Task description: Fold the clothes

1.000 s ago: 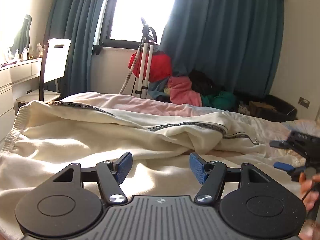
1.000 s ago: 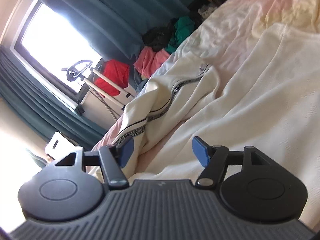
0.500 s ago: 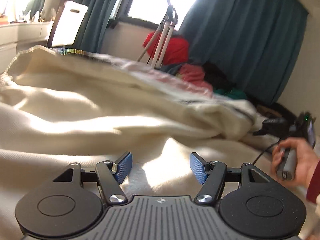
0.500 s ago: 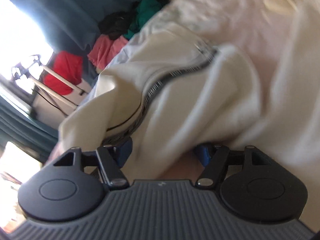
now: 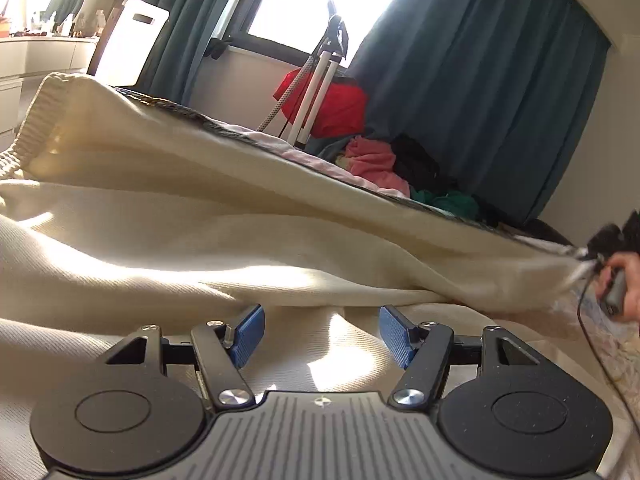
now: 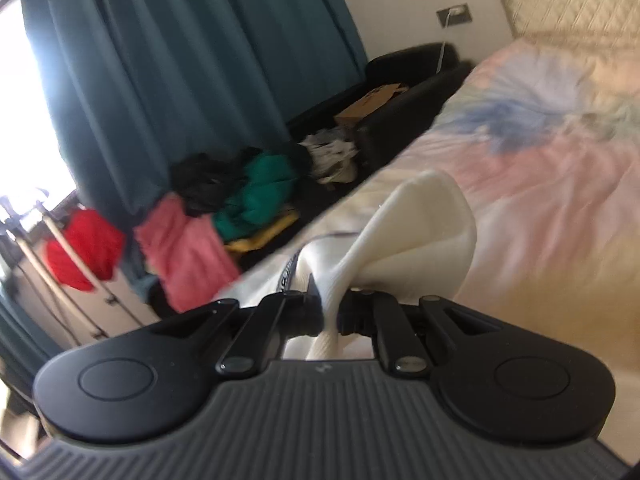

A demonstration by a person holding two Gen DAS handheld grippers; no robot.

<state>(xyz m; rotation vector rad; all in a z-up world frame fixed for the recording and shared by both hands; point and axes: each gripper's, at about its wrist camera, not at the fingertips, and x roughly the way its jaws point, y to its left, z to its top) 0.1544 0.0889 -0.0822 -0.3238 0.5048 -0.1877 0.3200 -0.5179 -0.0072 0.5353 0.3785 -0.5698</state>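
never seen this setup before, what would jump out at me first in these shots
The cream garment fills the left wrist view, stretched across the bed toward the right gripper, whose fingers are pinched shut on a bunch of it. The left gripper hangs open just above the cloth. Behind, a bright window sits between teal curtains.

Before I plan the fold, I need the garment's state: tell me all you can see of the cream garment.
The cream garment looks like thick ribbed knit, with a gathered elastic hem at the left and a dark patterned stripe along its raised edge. It lies rumpled across the bed, one edge pulled taut toward the right. The right hand-held gripper is shut on a bunched end of it; the left hand-held gripper hovers open over it.
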